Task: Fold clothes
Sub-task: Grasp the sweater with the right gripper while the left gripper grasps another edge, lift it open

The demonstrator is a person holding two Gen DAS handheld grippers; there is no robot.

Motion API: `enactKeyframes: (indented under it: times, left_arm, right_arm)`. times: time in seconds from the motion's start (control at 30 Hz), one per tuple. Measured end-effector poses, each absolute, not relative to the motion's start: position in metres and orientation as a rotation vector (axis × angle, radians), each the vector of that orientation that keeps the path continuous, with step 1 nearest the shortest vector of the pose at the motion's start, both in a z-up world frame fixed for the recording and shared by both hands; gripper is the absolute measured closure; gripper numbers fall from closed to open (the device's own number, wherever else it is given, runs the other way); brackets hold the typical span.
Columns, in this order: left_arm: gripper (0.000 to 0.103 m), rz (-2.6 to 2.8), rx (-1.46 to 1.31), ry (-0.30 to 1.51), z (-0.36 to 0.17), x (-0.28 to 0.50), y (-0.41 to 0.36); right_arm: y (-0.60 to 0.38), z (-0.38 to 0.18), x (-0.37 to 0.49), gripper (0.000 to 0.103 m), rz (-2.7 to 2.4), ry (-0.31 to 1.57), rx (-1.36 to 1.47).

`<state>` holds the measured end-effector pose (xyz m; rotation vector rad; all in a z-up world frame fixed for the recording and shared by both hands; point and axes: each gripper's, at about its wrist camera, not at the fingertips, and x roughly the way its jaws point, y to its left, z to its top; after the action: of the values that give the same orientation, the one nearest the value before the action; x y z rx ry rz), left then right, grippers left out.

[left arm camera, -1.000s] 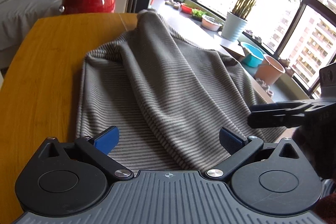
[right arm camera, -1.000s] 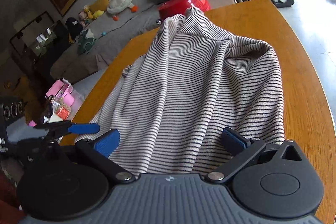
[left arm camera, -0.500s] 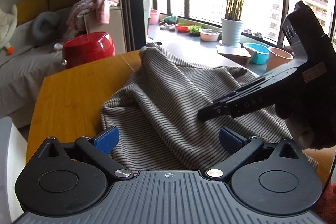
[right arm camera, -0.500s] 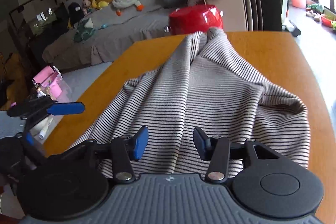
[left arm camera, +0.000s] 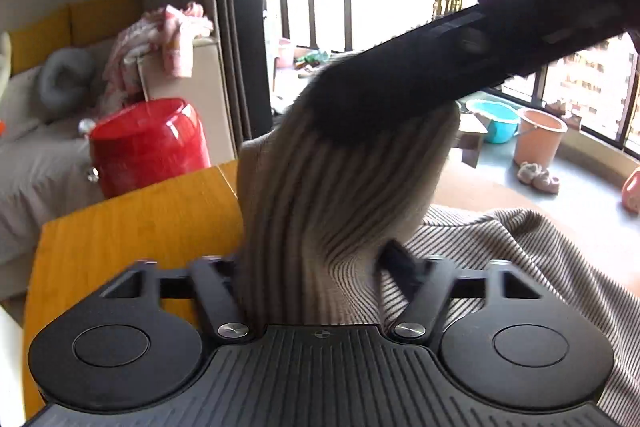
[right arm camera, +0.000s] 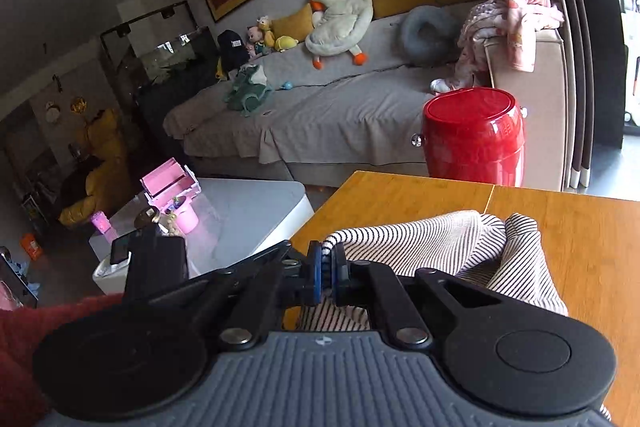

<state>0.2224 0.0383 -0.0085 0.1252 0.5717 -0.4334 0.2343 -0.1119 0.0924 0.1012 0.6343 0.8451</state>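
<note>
I am holding the striped garment point(right arm camera: 460, 243) over the wooden worktop point(right arm camera: 568, 227), with the red drum stool point(right arm camera: 474, 137) standing just beyond the worktop's far edge. My right gripper point(right arm camera: 328, 273) is pinching an edge of the striped cloth: its blue-padded fingers point(right arm camera: 316, 273) are pressed together on the fabric, which is bunching out from them toward the side of the worktop away from the stool. My left gripper point(left arm camera: 316, 263) has just been closing, and a thick fold of the garment point(left arm camera: 344, 195) is standing up between its fingers; they are gathered in around that fold, though the cloth is hiding the pads, so I cannot tell how firmly they are gripping. In the left wrist view the right gripper point(left arm camera: 400, 87) is crossing above that fold as a dark blurred bar, nearer the window than the stool, while the rest of the garment is lying on the worktop.
</note>
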Motion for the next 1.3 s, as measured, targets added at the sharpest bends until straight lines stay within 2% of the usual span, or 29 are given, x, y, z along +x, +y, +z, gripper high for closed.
enactKeyframes:
  times: [0.07, 0.13, 0.2, 0.23, 0.43, 0.53, 0.57, 0.63, 0.67, 0.7, 0.73, 0.87, 1.03, 1.13, 1.17, 1.2, 1.23, 1.3]
  left_arm:
    - [0.074, -0.410, 0.005, 0.599, -0.009, 0.234, 0.061]
    - [0.076, -0.361, -0.109, 0.603, -0.008, 0.241, 0.088]
    - [0.078, -0.271, -0.181, 0.580, -0.006, 0.243, 0.116]
    - [0.078, -0.226, -0.214, 0.572, -0.005, 0.244, 0.129]
    - [0.079, -0.127, -0.294, 0.600, -0.009, 0.259, 0.174]
    - [0.079, -0.120, -0.307, 0.609, -0.013, 0.258, 0.182]
    - [0.079, -0.116, -0.308, 0.607, -0.015, 0.253, 0.186]
    - [0.079, -0.107, -0.309, 0.604, -0.017, 0.248, 0.193]
    - [0.079, -0.101, -0.310, 0.605, -0.019, 0.247, 0.196]
    - [0.079, -0.095, -0.311, 0.609, -0.021, 0.249, 0.199]
    - [0.079, -0.091, -0.313, 0.615, -0.023, 0.251, 0.201]
    - [0.078, -0.066, -0.306, 0.635, -0.031, 0.256, 0.204]
    - [0.068, -0.034, -0.306, 0.669, -0.037, 0.261, 0.208]
    - [0.067, -0.024, -0.300, 0.675, -0.037, 0.260, 0.207]
    - [0.068, -0.022, -0.296, 0.673, -0.036, 0.260, 0.206]
    - [0.068, -0.018, -0.292, 0.671, -0.034, 0.260, 0.204]
    - [0.068, -0.014, -0.289, 0.668, -0.032, 0.258, 0.202]
    - [0.063, -0.020, -0.298, 0.673, -0.031, 0.252, 0.204]
  right_arm:
    - [-0.118, 0.090, 0.237, 0.096, 0.790, 0.625, 0.095]
    - [-0.127, 0.083, 0.233, 0.092, 0.680, 0.589, 0.029]
    - [-0.136, 0.075, 0.228, 0.064, 0.567, 0.551, -0.040]
    - [-0.134, 0.067, 0.226, 0.059, 0.518, 0.551, -0.094]
    - [-0.088, 0.005, 0.222, 0.055, 0.410, 0.611, -0.273]
    - [-0.059, -0.020, 0.241, 0.051, 0.321, 0.579, -0.355]
    - [-0.054, -0.026, 0.248, 0.046, 0.327, 0.601, -0.357]
    - [-0.045, -0.037, 0.260, 0.045, 0.349, 0.655, -0.355]
    - [-0.042, -0.038, 0.260, 0.052, 0.362, 0.637, -0.387]
    - [-0.042, -0.038, 0.258, 0.084, 0.378, 0.622, -0.433]
    - [-0.046, -0.032, 0.258, 0.090, 0.382, 0.605, -0.461]
    - [-0.098, -0.002, 0.281, 0.103, 0.234, 0.549, -0.465]
    - [-0.159, 0.006, 0.319, 0.103, 0.125, 0.607, -0.292]
    - [-0.171, 0.008, 0.314, 0.098, 0.180, 0.628, -0.149]
    - [-0.162, 0.007, 0.302, 0.085, 0.233, 0.643, -0.118]
    - [-0.151, 0.005, 0.290, 0.062, 0.286, 0.659, -0.092]
    - [-0.140, 0.003, 0.278, 0.053, 0.339, 0.674, -0.065]
    - [-0.115, -0.005, 0.242, 0.051, 0.448, 0.677, -0.141]
